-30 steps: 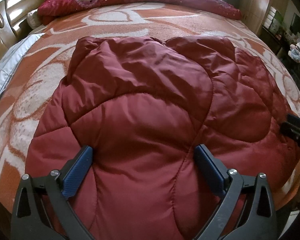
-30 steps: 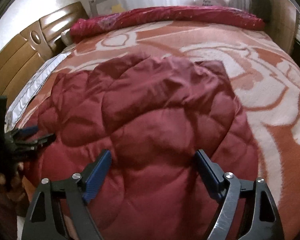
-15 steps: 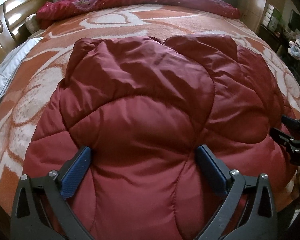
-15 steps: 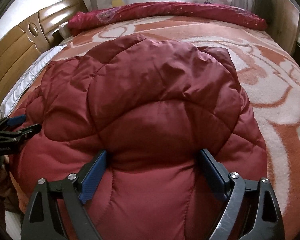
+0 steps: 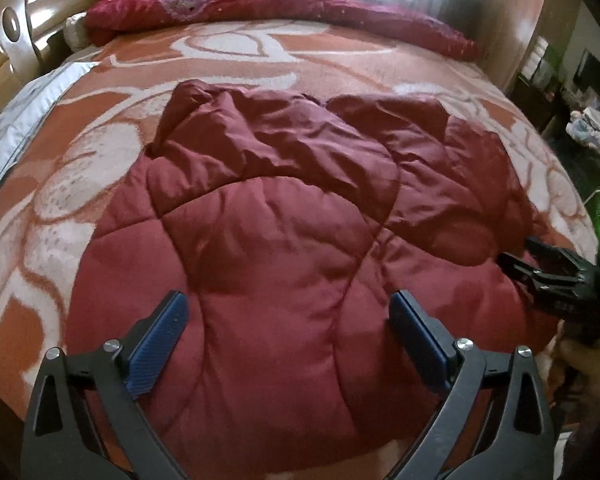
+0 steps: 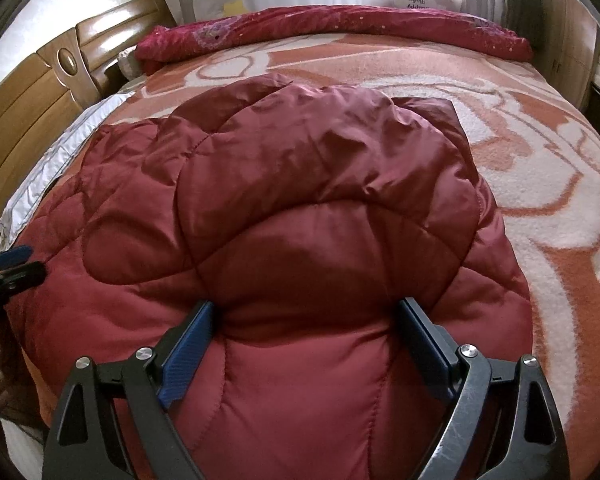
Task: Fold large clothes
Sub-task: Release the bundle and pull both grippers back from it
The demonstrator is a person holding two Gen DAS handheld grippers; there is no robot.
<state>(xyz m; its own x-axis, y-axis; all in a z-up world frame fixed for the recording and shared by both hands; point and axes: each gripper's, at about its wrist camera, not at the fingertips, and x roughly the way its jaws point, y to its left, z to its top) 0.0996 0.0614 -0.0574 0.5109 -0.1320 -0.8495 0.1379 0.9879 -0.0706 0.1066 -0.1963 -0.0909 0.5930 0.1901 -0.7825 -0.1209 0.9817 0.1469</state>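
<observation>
Left wrist view shows the dark red quilted jacket (image 5: 284, 248) lying spread on the orange and white blanket (image 5: 80, 168) of the bed, filling the middle and the 6 o'clock part of the picture. The left gripper (image 5: 288, 344) hangs over its near hem with the jaws wide apart and nothing pressed between the blue pads. At 3 o'clock the right gripper (image 5: 516, 260) comes in from the side.

In the right wrist view the right gripper (image 6: 308, 340) also stands wide; its jaws have just been opening a little more, and the padded cloth bulges up between the pads without being pinched. The left gripper (image 6: 16, 264) shows at 9 o'clock beside the edge of the jacket.

I judge the jacket to be soft, puffy and rather light, with a shiny shell that may slip. It will spring back after a fold, so it needs pressing down. The thick filling is hard to pinch in the middle; the stitched hem or a side seam at 6 o'clock gives a thinner, firmer hold.
</observation>
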